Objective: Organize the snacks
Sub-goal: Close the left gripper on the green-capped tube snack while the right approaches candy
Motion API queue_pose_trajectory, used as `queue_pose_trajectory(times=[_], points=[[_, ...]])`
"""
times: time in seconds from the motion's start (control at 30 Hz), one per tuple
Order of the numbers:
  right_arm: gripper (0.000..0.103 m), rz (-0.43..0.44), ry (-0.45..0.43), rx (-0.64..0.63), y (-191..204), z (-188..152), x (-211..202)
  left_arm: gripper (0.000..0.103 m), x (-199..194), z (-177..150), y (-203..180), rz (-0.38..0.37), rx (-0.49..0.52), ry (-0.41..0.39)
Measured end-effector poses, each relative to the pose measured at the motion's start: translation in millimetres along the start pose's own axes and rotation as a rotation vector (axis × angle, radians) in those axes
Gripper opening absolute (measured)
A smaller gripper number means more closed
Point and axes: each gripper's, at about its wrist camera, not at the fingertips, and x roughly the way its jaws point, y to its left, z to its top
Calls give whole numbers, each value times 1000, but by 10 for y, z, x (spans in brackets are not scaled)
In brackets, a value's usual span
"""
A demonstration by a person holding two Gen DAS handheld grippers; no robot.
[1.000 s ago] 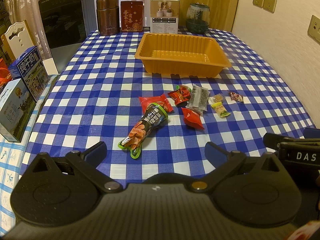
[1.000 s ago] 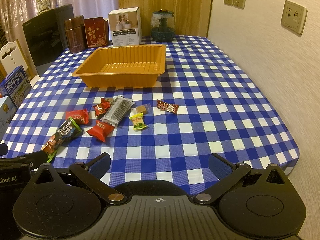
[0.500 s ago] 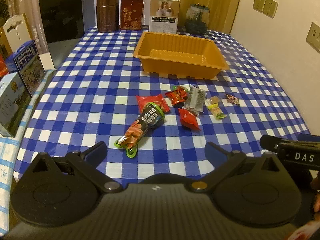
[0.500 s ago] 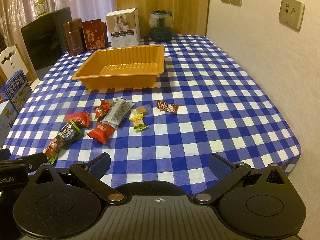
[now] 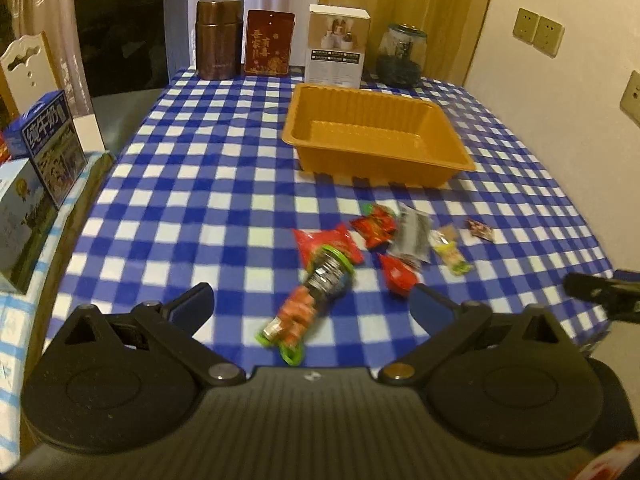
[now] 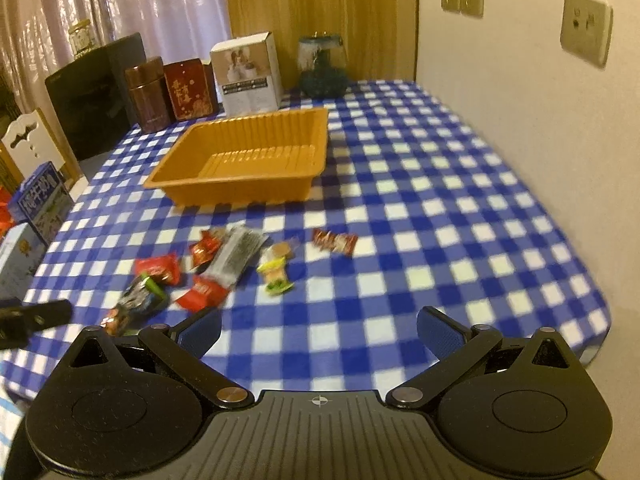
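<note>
An empty orange tray (image 5: 448,160) (image 6: 224,194) stands mid-table on the blue checked cloth. Several snack packets lie in a loose group in front of it: a long green-ended packet (image 5: 316,296) (image 6: 134,304), red packets (image 5: 332,240) (image 6: 158,268), a grey-black packet (image 5: 412,232) (image 6: 236,252), a yellow-green candy (image 5: 452,256) (image 6: 276,276) and a small dark red candy (image 5: 479,229) (image 6: 334,242). My left gripper (image 5: 312,308) is open and empty above the near table edge, over the long packet. My right gripper (image 6: 318,328) is open and empty, near the front edge.
Along the far edge stand a brown canister (image 5: 219,38), a red tin (image 5: 269,42), a white box (image 5: 336,50) and a glass jar (image 5: 402,56). A black appliance (image 5: 124,36) and milk cartons (image 5: 52,148) sit at the left. A wall runs along the right.
Both grippers have drawn back and risen slightly, so the table looks farther away. The right gripper's view has swung somewhat. The snacks and tray have not moved. Both stay open.
</note>
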Motion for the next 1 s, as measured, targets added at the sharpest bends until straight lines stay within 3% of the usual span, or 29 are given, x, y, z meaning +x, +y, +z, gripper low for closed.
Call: queue_pose_trajectory(times=[0.27,0.53,0.57,0.6,0.63,1.0], points=[[103,15,9,-56,-145,107,355,88,527,-7,212,-55,187,51],[103,42,12,-133,-53,137,750,70,892,-67,140,-140,333,95],[94,48,12,-139,-45,139,786,67,916,-72,125,-147,344,98],[73,60,20,-148,-32,147,834,64,935,-80,112,-150,356,101],[69,55,32,-157,-21,160,882,63,936,-91,103,-151,362,100],[68,148,102,-253,101,184,1228,37,1010,-155,47,-157,391,119]])
